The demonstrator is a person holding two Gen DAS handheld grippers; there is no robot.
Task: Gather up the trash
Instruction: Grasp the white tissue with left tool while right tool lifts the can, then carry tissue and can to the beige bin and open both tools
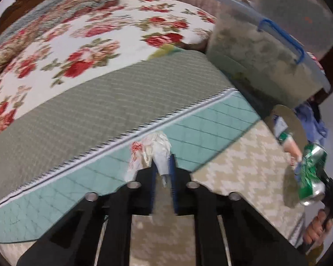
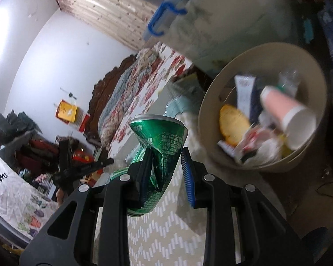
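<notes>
Glossy crumpled metal can (image 2: 157,155); crinkled paper wrapper (image 1: 152,153); quilted cloth mattress (image 1: 100,110).

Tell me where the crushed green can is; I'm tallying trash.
The crushed green aluminium can sits pinched in the right gripper, just left of the beige trash bin.

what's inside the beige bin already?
In the beige bin: a yellow wrapper, a white-and-blue tube, a pink bottle with white cap, and crumpled white paper. Anything beneath that pile is covered.

A home bedroom is showing: a bed (image 1: 100,84) under a floral quilt (image 1: 82,44), a carved headboard (image 2: 108,97) standing at centre left.
</notes>
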